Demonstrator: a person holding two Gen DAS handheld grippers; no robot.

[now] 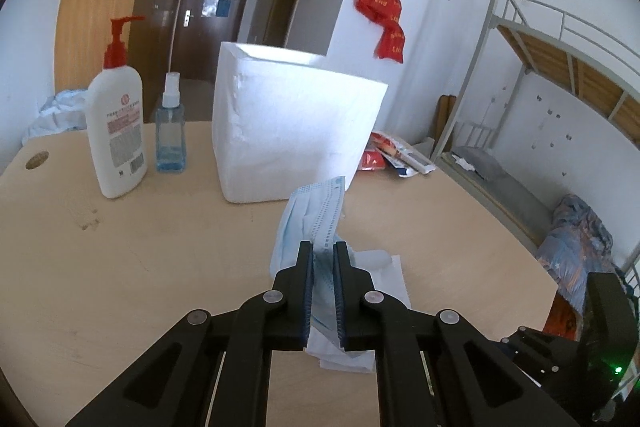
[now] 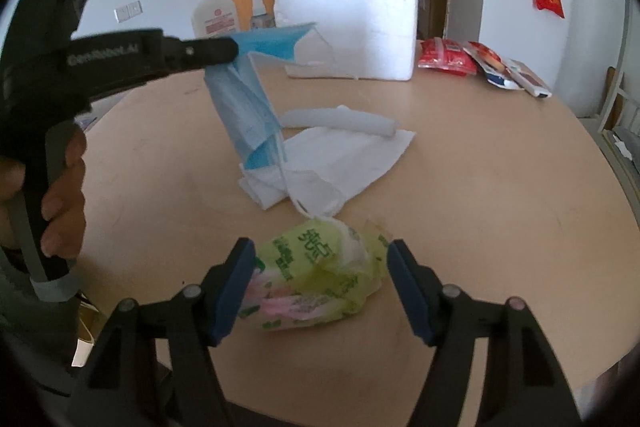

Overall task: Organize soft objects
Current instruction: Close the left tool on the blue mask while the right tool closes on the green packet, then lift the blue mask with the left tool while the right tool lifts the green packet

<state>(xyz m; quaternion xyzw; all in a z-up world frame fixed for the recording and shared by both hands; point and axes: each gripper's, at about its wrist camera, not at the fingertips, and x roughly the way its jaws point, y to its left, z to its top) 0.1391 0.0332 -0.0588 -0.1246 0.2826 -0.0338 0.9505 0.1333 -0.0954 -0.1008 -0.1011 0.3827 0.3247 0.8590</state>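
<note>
Blue face mask [image 2: 256,99], pinched in the closed left gripper [image 1: 323,259] and hanging above the white tissues [image 2: 340,155], should rise clear toward the far foam box [image 2: 348,15] while the half-open right gripper [image 2: 320,291] straddles the near green tissue pack [image 2: 316,283], unclamped.

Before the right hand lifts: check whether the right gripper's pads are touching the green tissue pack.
Cannot tell. In the right wrist view the right gripper straddles the green tissue pack; one pad looks against it, the other shows a gap.
</note>
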